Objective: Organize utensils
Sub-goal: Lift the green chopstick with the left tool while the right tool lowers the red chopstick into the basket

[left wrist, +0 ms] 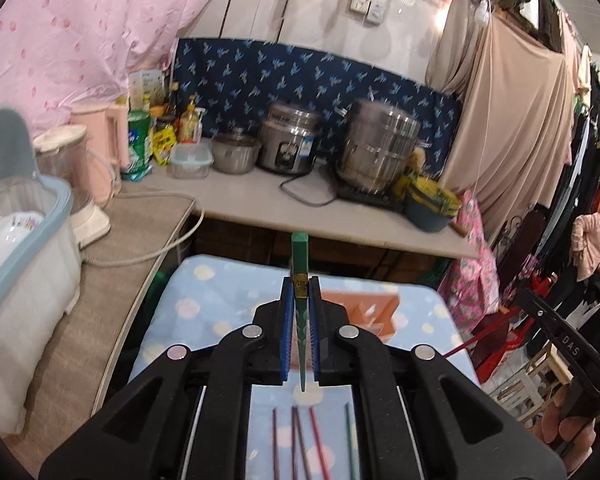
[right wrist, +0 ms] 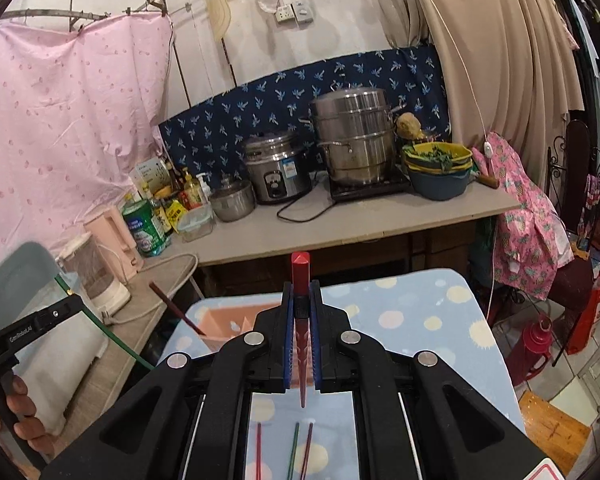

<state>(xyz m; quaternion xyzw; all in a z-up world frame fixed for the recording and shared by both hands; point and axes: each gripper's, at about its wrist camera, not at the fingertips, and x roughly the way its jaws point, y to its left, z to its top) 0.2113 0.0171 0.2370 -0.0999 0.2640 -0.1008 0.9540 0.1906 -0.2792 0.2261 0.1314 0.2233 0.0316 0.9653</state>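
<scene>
My left gripper [left wrist: 299, 286] is shut on a green chopstick [left wrist: 299, 256] that stands between the blue pads, thick end up. My right gripper [right wrist: 300, 292] is shut on a red chopstick [right wrist: 300, 270], held the same way. Both hover above a small table with a blue dotted cloth [left wrist: 204, 300] [right wrist: 432, 320]. A salmon-pink utensil holder [right wrist: 228, 320] stands on it, partly hidden behind the jaws, with a dark red chopstick [right wrist: 172, 307] leaning out. It also shows in the left wrist view [left wrist: 376, 312]. Several loose chopsticks [left wrist: 312, 440] [right wrist: 296, 448] lie on the cloth below.
A counter [right wrist: 340, 224] behind holds a rice cooker [right wrist: 276, 168], a steel steamer pot [right wrist: 354, 144], bowls and bottles. A blender [left wrist: 76, 176] and a lidded dish bin [left wrist: 24, 240] stand at left. The other gripper [right wrist: 32, 324] shows at left.
</scene>
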